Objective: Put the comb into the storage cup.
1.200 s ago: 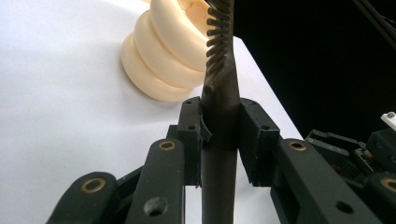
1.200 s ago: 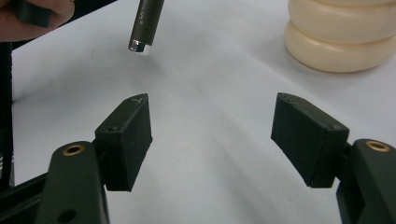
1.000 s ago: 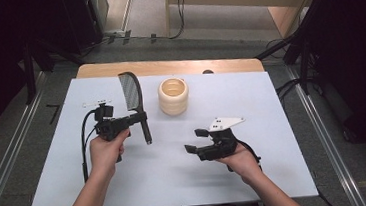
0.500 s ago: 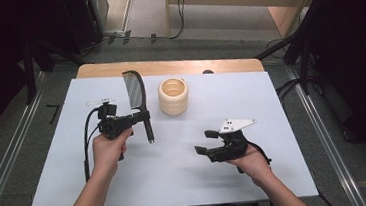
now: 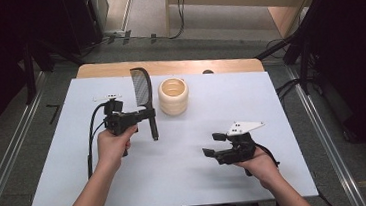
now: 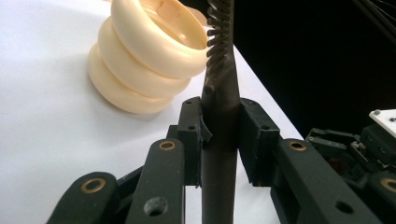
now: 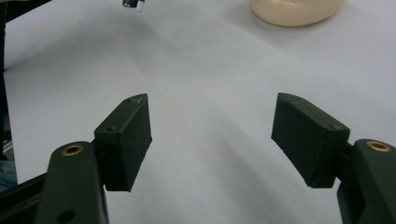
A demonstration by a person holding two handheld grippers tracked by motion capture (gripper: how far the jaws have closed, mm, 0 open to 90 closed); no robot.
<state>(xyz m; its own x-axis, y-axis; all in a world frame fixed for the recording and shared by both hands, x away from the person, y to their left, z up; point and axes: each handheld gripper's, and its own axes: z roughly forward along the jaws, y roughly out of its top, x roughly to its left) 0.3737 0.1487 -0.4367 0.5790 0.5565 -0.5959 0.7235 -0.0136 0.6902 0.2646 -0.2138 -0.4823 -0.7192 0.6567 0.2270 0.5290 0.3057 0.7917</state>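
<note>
Comb (image 6: 219, 93) matt dark plastic; ribbed cup (image 6: 140, 60) glossy cream plastic.

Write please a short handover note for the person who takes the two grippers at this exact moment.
Left gripper: shut on the black comb, clamped at its handle, lifted beside the cream ribbed cup.
Right gripper: open, holding nothing, low over the white table.
Done: comb picked up.
Left: probably put the comb into the cup, which stands upright and free.
</note>
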